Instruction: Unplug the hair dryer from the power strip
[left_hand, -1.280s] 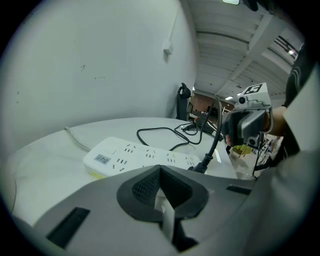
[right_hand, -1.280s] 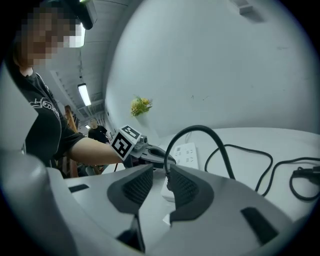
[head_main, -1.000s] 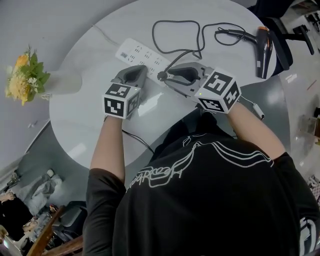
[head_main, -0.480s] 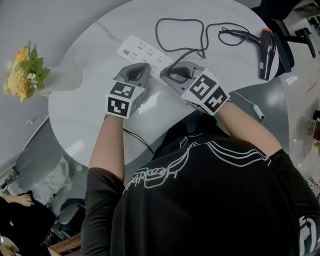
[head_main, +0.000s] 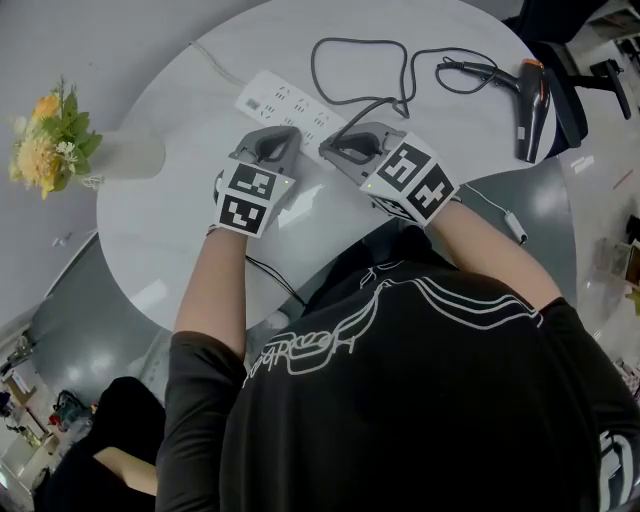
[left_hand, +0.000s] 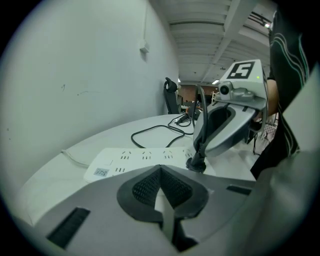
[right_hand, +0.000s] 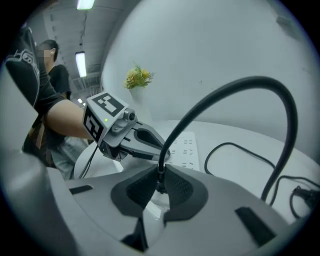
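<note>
Right gripper clamped on the plug — left gripper closed beside it

The right gripper (right_hand: 160, 181) has just been closing its jaws, and they pinch the neck of the black plug (right_hand: 160, 172), which stands in the white power strip (head_main: 290, 108). Just beside it, the left gripper (left_hand: 160, 172) has its tips together with nothing between them, over the strip's near edge. Beyond, the cord (right_hand: 240, 81) loops across the round table (head_main: 180, 220) to the hair dryer (head_main: 530, 100) — lying at the far right edge.

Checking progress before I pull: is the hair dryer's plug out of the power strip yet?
No, the left gripper view shows the black plug seated in a socket of the white power strip.
</note>
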